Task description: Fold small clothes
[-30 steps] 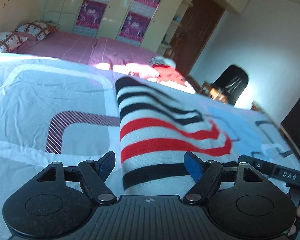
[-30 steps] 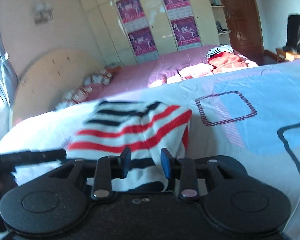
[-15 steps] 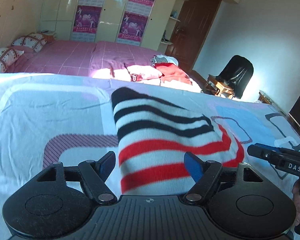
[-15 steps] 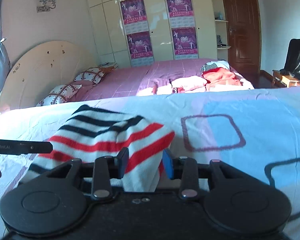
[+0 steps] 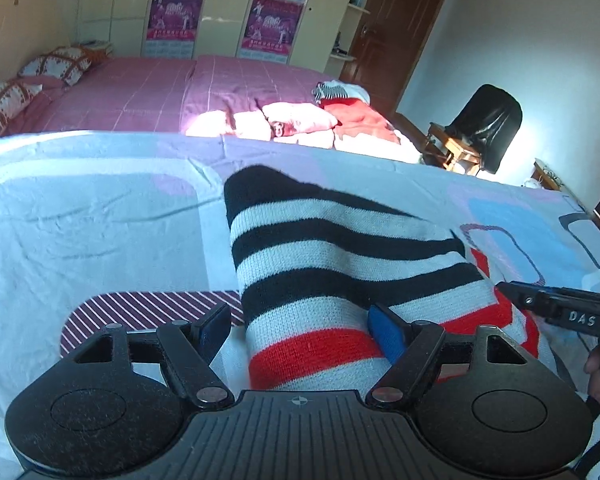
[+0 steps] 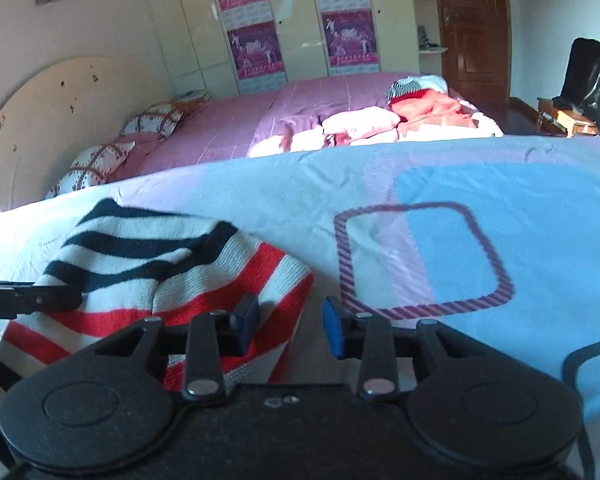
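Note:
A small knitted garment with black, white and red stripes (image 5: 340, 272) lies folded on the blue and white patterned bedsheet (image 5: 92, 232). My left gripper (image 5: 298, 330) is open, its jaws wide apart over the garment's near left part, holding nothing. In the right wrist view the garment (image 6: 148, 264) lies at the lower left. My right gripper (image 6: 290, 326) is open and empty at the garment's right edge. The right gripper's tip (image 5: 560, 308) shows at the right of the left wrist view. The left gripper's tip (image 6: 24, 300) shows at the left of the right wrist view.
A pink bed (image 5: 148, 92) with patterned pillows (image 5: 52, 66) stands beyond the sheet, with a pile of pink, red and striped clothes (image 5: 332, 116) at its foot. A black chair (image 5: 488, 124) and a brown door (image 5: 400, 28) are at the far right.
Both grippers have lifted and drawn back from the garment. The right gripper has shifted right, off the garment's edge, and opened a little wider. The garment stays folded on the sheet.

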A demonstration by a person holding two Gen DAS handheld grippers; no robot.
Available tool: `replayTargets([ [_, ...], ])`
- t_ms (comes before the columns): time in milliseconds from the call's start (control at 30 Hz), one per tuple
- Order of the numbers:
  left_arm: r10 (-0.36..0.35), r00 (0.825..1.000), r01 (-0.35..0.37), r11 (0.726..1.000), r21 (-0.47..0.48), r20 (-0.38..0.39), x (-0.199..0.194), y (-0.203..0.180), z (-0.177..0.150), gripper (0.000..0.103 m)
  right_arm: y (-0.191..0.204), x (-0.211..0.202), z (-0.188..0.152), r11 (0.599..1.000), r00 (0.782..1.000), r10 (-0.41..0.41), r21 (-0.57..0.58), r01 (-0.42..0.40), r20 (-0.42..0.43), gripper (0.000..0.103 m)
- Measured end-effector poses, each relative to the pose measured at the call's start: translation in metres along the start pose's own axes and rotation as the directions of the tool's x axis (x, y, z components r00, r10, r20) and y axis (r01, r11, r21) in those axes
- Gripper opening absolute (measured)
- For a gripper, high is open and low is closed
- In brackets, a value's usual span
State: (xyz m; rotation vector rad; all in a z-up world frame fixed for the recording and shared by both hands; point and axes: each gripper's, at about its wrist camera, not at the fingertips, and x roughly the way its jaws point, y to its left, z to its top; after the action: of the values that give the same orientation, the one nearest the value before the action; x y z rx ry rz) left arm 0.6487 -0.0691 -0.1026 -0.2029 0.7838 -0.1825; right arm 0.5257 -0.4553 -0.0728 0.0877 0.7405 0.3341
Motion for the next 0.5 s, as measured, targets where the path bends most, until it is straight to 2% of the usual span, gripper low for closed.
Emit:
replayTargets([
  [67,-0.018,1.0,0.019,1.0,-0.012,0.018,-0.013,0.004,-0.005,0.076,-0.004,-0.021,-0.002,0.999,0.999,0.038,0.022,-0.038,0.033,0.039],
  [133,-0.059,0.998,0.061,0.996,-0.058,0.026,-0.027,0.014,-0.014,0.076,-0.016,-0.038,-0.007,0.991,0.995,0.095,0.09,-0.098,0.034,0.043],
  [167,-0.093,0.995,0.095,0.992,-0.087,0.027,-0.032,0.02,-0.021,0.076,-0.023,-0.044,-0.012,0.982,0.991,0.133,0.132,-0.135,0.024,0.048],
  [233,-0.145,0.989,0.147,0.98,-0.135,0.022,-0.043,0.028,-0.033,0.076,-0.044,-0.051,-0.023,0.938,0.972,0.234,0.262,-0.226,-0.002,0.05],
  [333,-0.238,0.971,0.232,0.952,-0.199,-0.007,-0.05,0.036,-0.052,0.075,-0.057,-0.056,-0.044,0.872,0.94,0.34,0.383,-0.304,-0.029,0.052],
  [400,-0.332,0.943,0.311,0.915,-0.256,-0.039,-0.044,0.04,-0.065,0.073,-0.057,-0.052,-0.052,0.847,0.922,0.384,0.415,-0.331,-0.048,0.053],
  [433,-0.36,0.931,0.33,0.9,-0.286,-0.059,-0.038,0.041,-0.069,0.073,-0.056,-0.046,-0.056,0.836,0.913,0.402,0.434,-0.335,-0.069,0.054],
  [500,-0.397,0.917,0.361,0.873,-0.327,-0.046,-0.034,0.046,-0.074,0.073,-0.058,-0.033,-0.066,0.775,0.879,0.471,0.51,-0.375,-0.07,0.056],
])
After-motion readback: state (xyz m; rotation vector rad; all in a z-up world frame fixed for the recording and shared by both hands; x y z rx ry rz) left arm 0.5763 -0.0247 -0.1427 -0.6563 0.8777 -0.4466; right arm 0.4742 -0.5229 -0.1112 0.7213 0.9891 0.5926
